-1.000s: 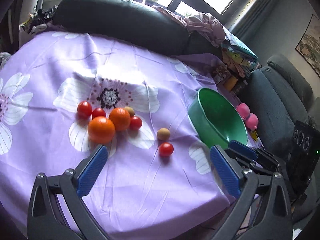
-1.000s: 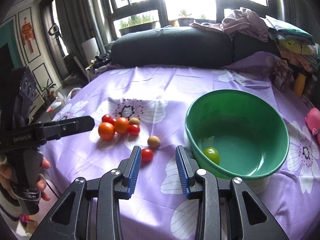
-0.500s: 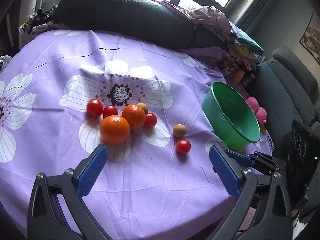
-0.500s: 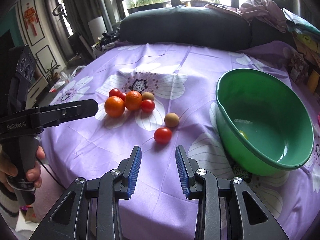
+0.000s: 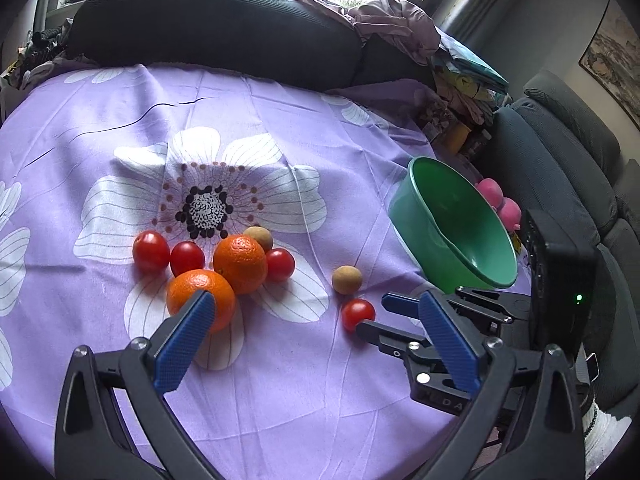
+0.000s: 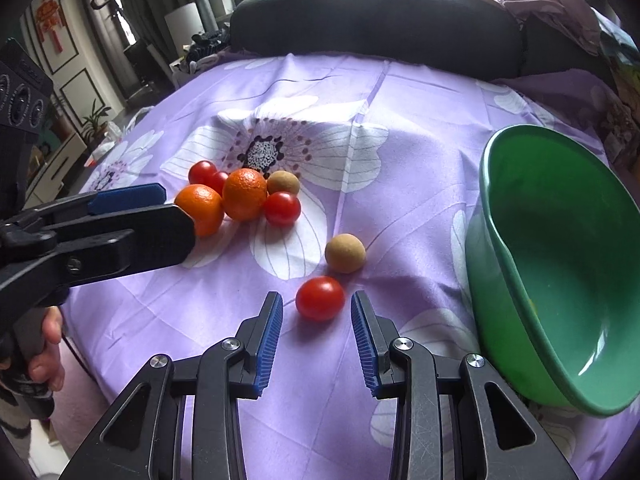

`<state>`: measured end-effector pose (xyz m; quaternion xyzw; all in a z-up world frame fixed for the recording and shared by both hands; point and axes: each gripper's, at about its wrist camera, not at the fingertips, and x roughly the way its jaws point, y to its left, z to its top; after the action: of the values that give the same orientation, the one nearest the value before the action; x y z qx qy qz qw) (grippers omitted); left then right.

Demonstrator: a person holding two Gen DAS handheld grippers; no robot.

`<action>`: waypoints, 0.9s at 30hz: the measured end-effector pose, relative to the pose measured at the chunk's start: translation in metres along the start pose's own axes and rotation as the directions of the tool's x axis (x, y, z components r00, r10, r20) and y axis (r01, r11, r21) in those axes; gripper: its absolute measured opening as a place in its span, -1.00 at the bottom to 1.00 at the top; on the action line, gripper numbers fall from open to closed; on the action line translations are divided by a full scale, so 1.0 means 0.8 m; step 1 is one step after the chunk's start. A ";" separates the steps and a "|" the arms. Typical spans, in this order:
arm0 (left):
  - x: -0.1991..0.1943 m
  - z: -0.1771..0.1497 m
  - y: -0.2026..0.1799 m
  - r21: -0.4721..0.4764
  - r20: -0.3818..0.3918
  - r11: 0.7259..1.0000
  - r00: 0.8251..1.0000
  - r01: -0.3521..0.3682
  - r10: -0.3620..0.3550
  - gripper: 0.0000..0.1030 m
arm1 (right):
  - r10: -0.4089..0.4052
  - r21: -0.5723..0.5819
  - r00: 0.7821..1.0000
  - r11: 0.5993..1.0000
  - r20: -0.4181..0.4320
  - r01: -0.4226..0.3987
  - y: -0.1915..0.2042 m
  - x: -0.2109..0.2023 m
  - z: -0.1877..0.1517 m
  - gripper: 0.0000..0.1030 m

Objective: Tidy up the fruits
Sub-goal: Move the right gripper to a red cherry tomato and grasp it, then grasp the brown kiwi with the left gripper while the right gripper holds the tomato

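Note:
A lone red cherry tomato lies on the purple flowered cloth, right at the tips of my right gripper. Its blue pads stand open on either side and do not touch it. A small brown fruit sits just beyond. Farther left is a cluster: two oranges, several red tomatoes and another brown fruit. My left gripper is wide open and empty, its left finger in front of the nearer orange. A green bowl stands tilted on the right.
A dark sofa back with piled clothes runs behind the table. Pink toys and a grey armchair lie past the bowl. A hand holds the left gripper's handle at the table's near-left edge.
Both grippers have come down and forward toward the fruit. The lone tomato, well ahead of the right gripper's tips before, is now between them. The bowl has slid to the right edge of the right wrist view.

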<state>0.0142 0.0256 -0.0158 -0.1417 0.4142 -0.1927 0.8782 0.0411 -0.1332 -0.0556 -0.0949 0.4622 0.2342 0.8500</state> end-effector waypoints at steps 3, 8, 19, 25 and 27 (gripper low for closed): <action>0.005 0.002 0.000 0.026 -0.012 1.000 1.000 -0.010 0.011 0.97 | -0.005 -0.015 0.999 1.000 -0.031 0.005 0.001 0.013 0.006 -0.31; 0.013 0.005 -0.002 0.061 -0.024 0.998 1.000 -0.014 0.016 0.97 | 0.001 -0.021 0.998 1.000 -0.066 -0.003 -0.003 0.028 0.008 -0.31; 0.059 0.008 -0.049 0.206 -0.098 0.978 0.995 0.024 -0.004 0.75 | 0.107 0.029 0.994 0.994 -0.030 -0.106 -0.025 0.001 -0.018 -0.39; 0.104 0.011 -0.069 0.258 -0.150 0.966 0.988 0.013 0.027 0.47 | 0.132 0.056 0.991 0.990 -0.002 -0.132 -0.035 -0.018 -0.035 -0.39; 0.118 0.013 -0.069 0.257 -0.173 0.966 0.985 0.017 0.029 0.31 | 0.133 0.070 0.991 0.989 0.008 -0.133 -0.041 -0.021 -0.037 -0.39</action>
<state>0.0652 -0.0652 -0.0501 -0.0078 0.4617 -0.2537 0.8500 0.0276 -0.1780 -0.0599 -0.0337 0.4741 0.2741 0.8360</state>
